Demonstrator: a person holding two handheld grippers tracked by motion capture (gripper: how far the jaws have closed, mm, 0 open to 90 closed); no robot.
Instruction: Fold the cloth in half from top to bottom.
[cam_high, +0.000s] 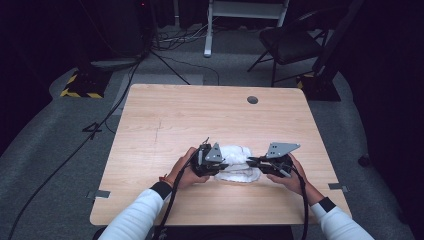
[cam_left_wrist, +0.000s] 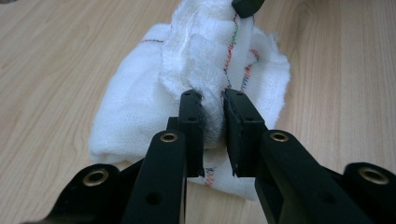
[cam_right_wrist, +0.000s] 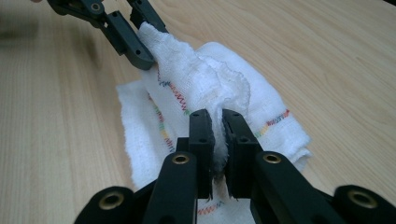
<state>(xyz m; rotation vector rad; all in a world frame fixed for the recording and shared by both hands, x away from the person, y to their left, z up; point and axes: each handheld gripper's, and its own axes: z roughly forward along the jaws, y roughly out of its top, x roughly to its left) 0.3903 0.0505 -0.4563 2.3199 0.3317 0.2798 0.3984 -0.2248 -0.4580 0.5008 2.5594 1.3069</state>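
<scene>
The left tongs (cam_left_wrist: 214, 133) are pressed onto a bunched fold of a white cloth (cam_left_wrist: 201, 60), the fabric squeezed between their two black pads. The right tongs (cam_right_wrist: 217, 144) pinch another gathered ridge of the same cloth in the same way. In the high view the left tongs (cam_high: 220, 166) and the right tongs (cam_high: 251, 161) face each other across the cloth (cam_high: 237, 167), one at each end, and the stretch between them is lifted into a crumpled ridge while the lower layers rest on the table (cam_high: 165, 125). The cloth lies near the table's front edge, roughly midway across it, and carries lines of multicoloured zigzag stitching along its hems.

Nothing stands between the tongs and the cloth. The wooden top around it carries one small round grommet hole (cam_high: 252, 99) near the far edge. One cable trails from each gripper toward the person's white sleeves. Beyond the table, on the grey floor, stand one dark folding chair (cam_high: 290, 42), the white leg of a frame (cam_high: 209, 30), and a yellow-and-black striped base (cam_high: 82, 85), with several cables running across the carpet.

Counted: two tongs, one cloth, one table, one chair.
</scene>
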